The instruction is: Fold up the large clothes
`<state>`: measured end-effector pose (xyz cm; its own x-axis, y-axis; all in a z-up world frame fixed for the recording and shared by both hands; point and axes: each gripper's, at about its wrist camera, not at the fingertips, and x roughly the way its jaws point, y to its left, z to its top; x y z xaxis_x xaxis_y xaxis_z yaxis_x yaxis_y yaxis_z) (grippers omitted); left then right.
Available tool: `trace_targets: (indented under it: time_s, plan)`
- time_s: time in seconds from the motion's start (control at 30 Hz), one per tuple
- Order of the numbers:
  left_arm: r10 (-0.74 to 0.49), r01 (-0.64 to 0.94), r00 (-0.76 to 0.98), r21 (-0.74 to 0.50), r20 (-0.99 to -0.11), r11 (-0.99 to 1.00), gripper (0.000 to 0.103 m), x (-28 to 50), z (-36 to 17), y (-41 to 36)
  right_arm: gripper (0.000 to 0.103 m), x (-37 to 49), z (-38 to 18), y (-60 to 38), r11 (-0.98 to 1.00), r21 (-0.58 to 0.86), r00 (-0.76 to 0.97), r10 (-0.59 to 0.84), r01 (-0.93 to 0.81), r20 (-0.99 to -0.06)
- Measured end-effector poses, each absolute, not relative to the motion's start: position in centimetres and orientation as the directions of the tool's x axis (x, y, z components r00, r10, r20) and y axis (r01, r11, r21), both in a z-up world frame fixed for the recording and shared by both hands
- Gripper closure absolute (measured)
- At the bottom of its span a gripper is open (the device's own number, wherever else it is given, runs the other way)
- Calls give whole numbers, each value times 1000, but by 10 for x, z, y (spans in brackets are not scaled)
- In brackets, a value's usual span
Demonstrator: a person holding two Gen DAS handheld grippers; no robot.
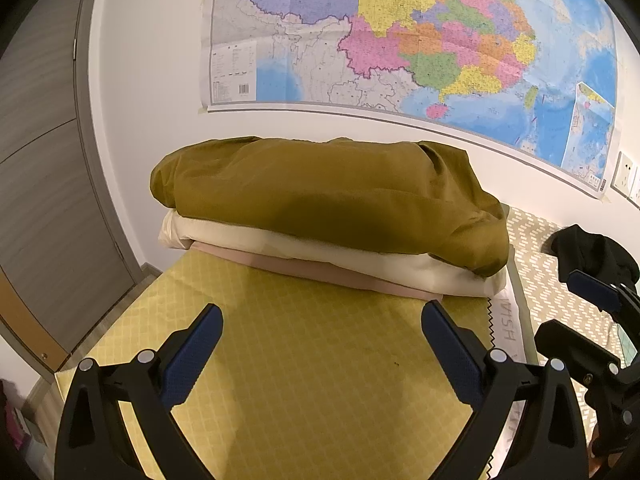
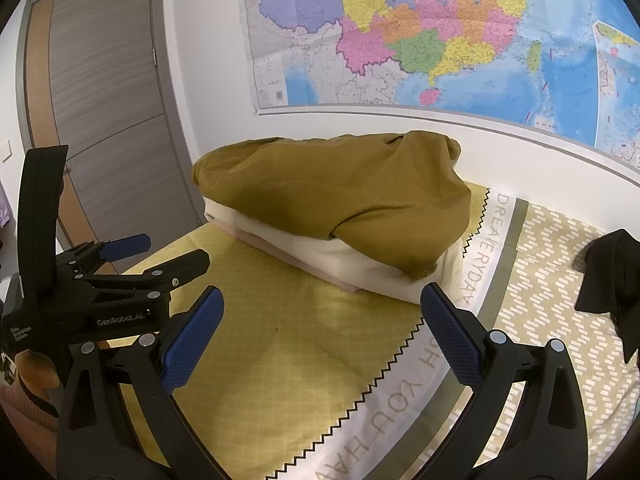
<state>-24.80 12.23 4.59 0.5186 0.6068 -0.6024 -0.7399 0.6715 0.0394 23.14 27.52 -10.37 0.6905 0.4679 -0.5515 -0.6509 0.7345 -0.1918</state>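
Well, both claws are wide apart and hold nothing: the left gripper (image 1: pixel 322 322) and the right gripper (image 2: pixel 322 304) hang side by side over the yellow bedspread (image 1: pixel 304 368), in front of the pile. The pile lies at the far end of the bed, close to the wall: an olive garment (image 1: pixel 320 196) on top, a cream piece (image 1: pixel 248 240) under it, and a pink piece (image 1: pixel 304 270) at the bottom. A black garment (image 2: pixel 612 268) lies crumpled well apart to the right, on the patterned part of the bedding (image 2: pixel 560 280); I think it is the next one to fold.

What may go wrong: the olive garment sits rounded and loose, and its right end hangs over the cream piece. If a claw catches it while reaching across, the top could slide off. Also the black cloth is soft and bunched, so a pinch may take only one layer and drag it unevenly.

A big coloured map (image 1: pixel 420 36) hangs on the white wall, and a grey door (image 2: pixel 108 92) stands to the left.
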Motion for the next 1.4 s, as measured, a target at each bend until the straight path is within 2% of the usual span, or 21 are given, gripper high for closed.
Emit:
trace_targets:
  time_s: [1.27, 1.4]
  plan:
    - [602, -721, 535, 51, -593, 691, 7, -245, 42, 108, 6, 223, -101, 266, 749, -176, 697, 467, -639, -544]
    - [577, -704, 539, 48, -614, 709, 7, -238, 39, 102, 6, 219, -101, 257, 762, -173, 708, 458, -624, -538]
